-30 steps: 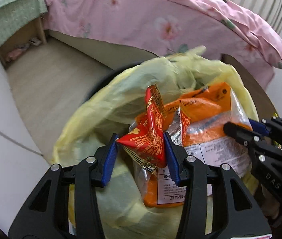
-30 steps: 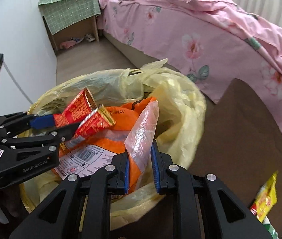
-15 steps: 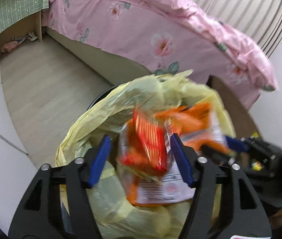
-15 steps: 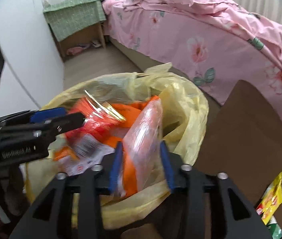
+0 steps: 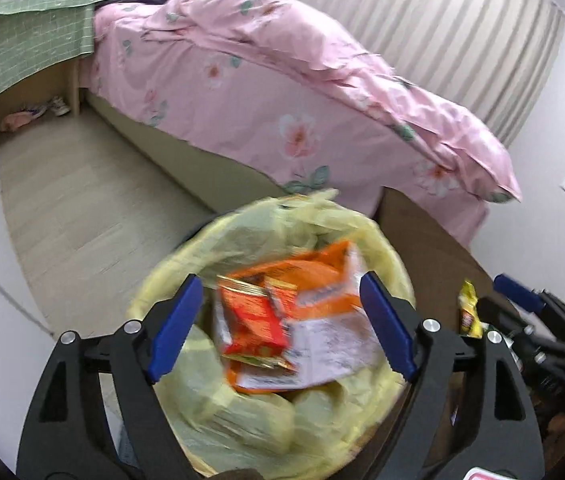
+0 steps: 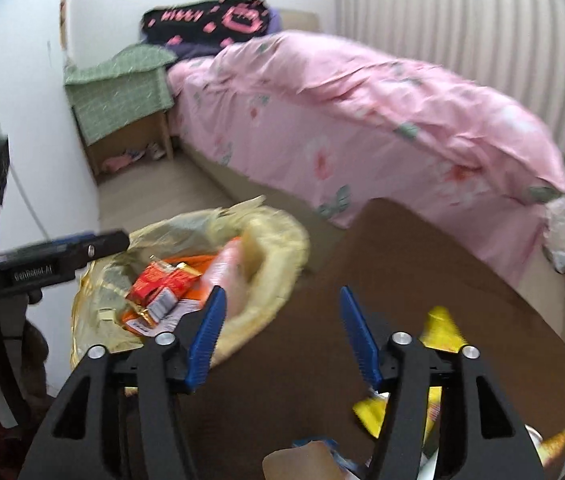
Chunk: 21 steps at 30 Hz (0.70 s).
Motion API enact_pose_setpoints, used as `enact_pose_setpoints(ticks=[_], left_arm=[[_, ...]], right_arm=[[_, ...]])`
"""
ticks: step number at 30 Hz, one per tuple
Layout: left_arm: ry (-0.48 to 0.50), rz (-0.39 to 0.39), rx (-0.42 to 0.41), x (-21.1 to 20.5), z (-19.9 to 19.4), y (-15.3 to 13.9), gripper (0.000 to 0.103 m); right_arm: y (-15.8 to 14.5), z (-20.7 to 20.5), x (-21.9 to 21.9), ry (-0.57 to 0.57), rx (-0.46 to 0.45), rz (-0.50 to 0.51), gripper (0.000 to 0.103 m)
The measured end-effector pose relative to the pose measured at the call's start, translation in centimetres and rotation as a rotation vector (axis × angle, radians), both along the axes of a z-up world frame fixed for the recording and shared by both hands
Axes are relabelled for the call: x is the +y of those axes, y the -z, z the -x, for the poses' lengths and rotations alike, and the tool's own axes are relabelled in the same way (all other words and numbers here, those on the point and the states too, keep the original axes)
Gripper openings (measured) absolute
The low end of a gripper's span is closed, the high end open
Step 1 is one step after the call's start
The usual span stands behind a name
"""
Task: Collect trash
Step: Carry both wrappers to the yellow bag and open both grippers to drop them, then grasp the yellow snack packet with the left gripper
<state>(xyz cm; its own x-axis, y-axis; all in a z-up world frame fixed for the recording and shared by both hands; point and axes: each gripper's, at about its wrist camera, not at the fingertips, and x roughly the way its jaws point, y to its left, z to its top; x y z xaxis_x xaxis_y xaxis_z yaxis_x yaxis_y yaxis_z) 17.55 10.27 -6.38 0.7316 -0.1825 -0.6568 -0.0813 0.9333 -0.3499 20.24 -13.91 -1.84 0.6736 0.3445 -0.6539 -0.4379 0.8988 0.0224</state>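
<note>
Both grippers, left (image 5: 280, 326) and right (image 6: 282, 336), tilt downward, jaws opening, seemingly empty.

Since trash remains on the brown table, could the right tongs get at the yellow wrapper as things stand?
Probably yes: the right tongs are opening with nothing between them, and the yellow wrapper lies uncovered on the brown table just beside them.

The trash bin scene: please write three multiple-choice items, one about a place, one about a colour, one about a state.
1. Where is the red snack wrapper?
A. in the yellow bin bag
B. on the bed
C. on the brown table

2. What colour are the gripper pads?
A. green
B. blue
C. white

3. How is the left gripper?
A. shut on a wrapper
B. out of view
C. opening, holding nothing

Answers: 1 A, it lies among the bagged trash; 2 B, blue shows on both fingers; 3 C, its pads touch nothing.
</note>
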Motion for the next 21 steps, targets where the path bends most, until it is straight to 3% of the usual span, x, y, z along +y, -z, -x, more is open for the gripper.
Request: enact_pose_setpoints(ticks=[4,7,15,21], left_arm=[[0.095,0.006,0.031,-2.9,0.6,0.2,0.077],[0.168,-0.025,0.012,-6.0,1.6,-0.3,0.077],[0.429,-0.091,-0.043,-14.4,4.2,-1.2,0.077],[0.569,-0.087,-0.043,-18.7,5.1,-0.7,0.077]], right_arm=[[-1.5,3.0,-5.1,0.037,-0.081,-0.110,0.068],[-1.9,5.5,-8.0,0.063,-0.133,-0.131,0.068],[-0.1,11.0,-14.3,0.263,-0.116,0.074,0.068],[2.2,13.8,-18.3,0.365,-0.079,0.066,0.068]])
